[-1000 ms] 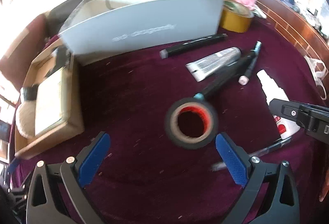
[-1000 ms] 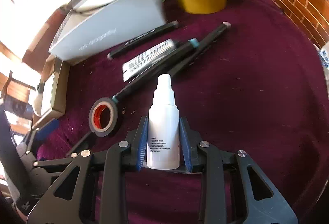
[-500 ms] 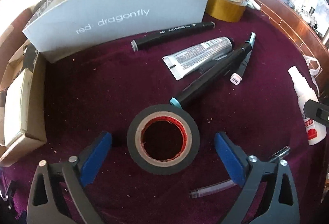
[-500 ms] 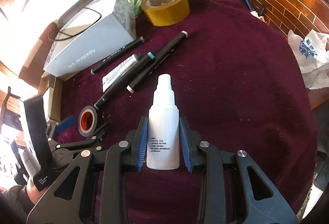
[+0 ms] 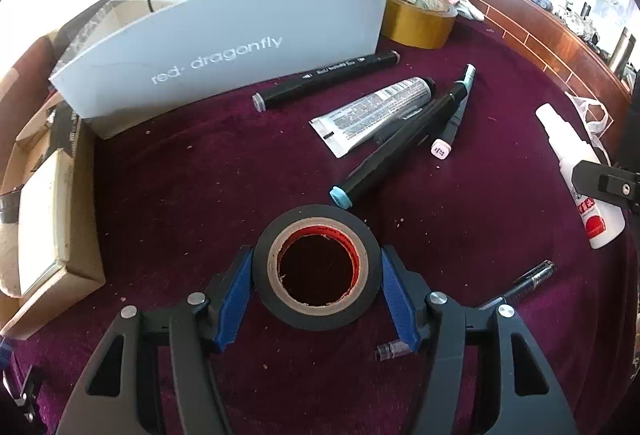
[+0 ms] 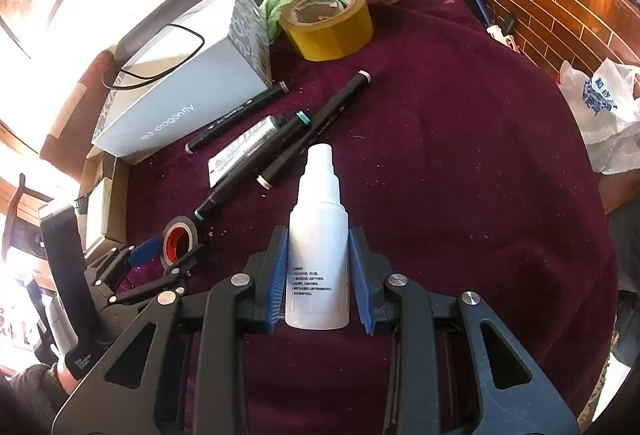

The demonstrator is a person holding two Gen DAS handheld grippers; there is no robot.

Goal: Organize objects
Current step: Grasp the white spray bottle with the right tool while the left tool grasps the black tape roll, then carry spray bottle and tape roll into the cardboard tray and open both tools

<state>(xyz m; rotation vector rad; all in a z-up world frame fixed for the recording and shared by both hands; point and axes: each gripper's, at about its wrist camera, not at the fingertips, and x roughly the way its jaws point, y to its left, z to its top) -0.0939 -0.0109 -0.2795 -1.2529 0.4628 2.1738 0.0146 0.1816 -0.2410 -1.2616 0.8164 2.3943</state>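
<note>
Black ring-shaped roll of electrical tape with a red core lying flat on the maroon velvet tabletop, clamped between the blue-padded jaws of the left gripper; white plastic spray bottle gripped in the right gripper, jaws closed on its sides.

Maroon cloth, brick-pattern wall, plastic bag at right

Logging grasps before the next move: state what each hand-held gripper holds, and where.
Left hand-held gripper clamps the black tape roll across its outer rim. Right hand-held gripper grips the white spray bottle by its lower body.
</note>
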